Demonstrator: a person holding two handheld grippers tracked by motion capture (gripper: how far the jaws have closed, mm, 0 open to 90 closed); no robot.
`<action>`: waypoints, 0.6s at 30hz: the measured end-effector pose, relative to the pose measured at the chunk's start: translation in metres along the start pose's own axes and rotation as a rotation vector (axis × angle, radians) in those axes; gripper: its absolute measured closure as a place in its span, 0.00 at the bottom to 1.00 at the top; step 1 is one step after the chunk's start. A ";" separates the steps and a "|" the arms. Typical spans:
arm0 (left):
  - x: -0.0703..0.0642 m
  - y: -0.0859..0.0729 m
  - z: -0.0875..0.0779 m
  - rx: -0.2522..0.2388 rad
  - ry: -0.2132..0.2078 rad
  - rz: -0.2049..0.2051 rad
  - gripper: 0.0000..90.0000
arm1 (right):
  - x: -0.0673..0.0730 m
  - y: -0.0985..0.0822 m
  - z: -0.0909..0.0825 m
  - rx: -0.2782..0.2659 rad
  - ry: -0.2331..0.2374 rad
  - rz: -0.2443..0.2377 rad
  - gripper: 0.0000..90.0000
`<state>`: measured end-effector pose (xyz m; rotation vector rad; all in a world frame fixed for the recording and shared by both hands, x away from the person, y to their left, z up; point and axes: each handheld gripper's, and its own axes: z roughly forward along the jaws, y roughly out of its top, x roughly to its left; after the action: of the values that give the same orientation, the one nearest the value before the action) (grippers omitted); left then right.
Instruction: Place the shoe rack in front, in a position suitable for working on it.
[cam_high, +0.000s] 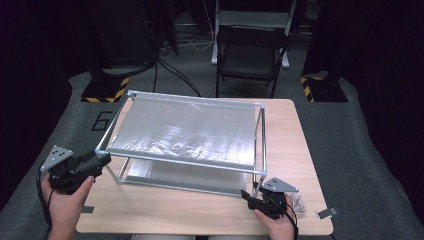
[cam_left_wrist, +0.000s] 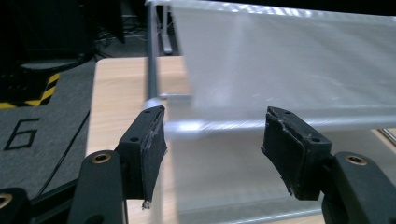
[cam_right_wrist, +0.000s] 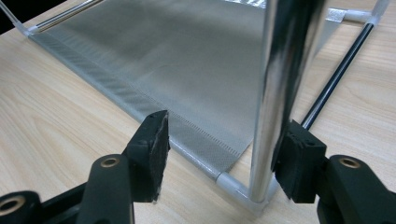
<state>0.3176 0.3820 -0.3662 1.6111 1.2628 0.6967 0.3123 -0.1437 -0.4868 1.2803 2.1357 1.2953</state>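
Rack (cam_high: 187, 131) stands on table (cam_high: 165, 210); right claw (cam_right_wrist: 224, 149) straddles its corner post (cam_right_wrist: 275, 102).

The rack (cam_high: 185, 135) has glossy, chrome-like metal tubes (cam_right_wrist: 275, 93) joined by smooth whitish plastic corner pieces (cam_right_wrist: 233, 184). Its shelves (cam_high: 185, 127) are a silvery woven cloth with a faint sheen. The bench (cam_high: 200, 210) is pale, matt wood grain. The fingers (cam_left_wrist: 144, 149) wear matt black pads, rough at the edges.
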 end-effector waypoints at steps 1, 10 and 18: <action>-0.004 0.002 0.002 0.003 -0.006 0.010 0.43 | 0.000 0.000 0.000 -0.001 -0.008 0.001 0.46; -0.051 0.015 0.030 0.019 -0.099 0.050 0.43 | -0.003 -0.004 -0.002 -0.006 -0.008 0.026 0.47; -0.085 0.021 0.052 0.049 -0.155 0.113 0.42 | -0.010 -0.009 -0.008 -0.006 -0.018 0.046 0.55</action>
<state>0.3442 0.2843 -0.3583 1.7525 1.0909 0.6013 0.3076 -0.1573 -0.4919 1.3414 2.1003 1.3021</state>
